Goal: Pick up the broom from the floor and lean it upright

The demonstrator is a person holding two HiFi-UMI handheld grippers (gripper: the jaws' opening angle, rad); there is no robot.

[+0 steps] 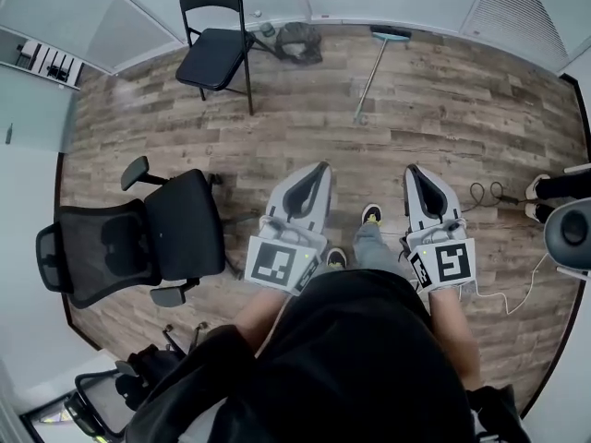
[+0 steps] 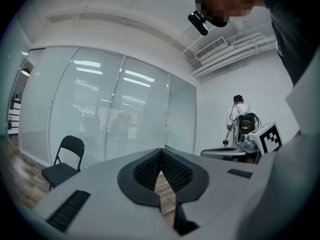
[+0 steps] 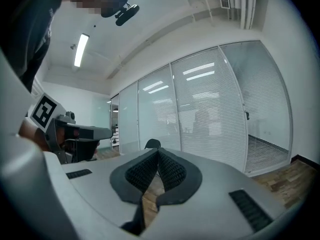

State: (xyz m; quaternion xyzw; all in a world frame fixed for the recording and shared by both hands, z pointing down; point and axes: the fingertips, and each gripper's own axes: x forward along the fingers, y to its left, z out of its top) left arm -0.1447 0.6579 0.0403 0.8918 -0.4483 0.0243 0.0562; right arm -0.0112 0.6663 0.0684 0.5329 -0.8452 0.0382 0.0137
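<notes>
The broom (image 1: 374, 67) lies on the wooden floor far ahead, its teal head (image 1: 391, 33) near the glass wall and its pale handle running back toward me. My left gripper (image 1: 319, 169) and right gripper (image 1: 413, 171) are held level side by side, well short of the broom, both shut with nothing between the jaws. In the left gripper view the left gripper (image 2: 161, 152) has its black pads meeting at the tips; the right gripper (image 3: 158, 151) in its own view looks the same. Neither gripper view includes the broom.
A black folding chair (image 1: 218, 40) stands at the back left, with a dark bag (image 1: 297, 42) beside it by the wall. A black office chair (image 1: 138, 233) is close on my left. Cables (image 1: 489, 195) and another person's shoes (image 1: 537, 198) are at the right.
</notes>
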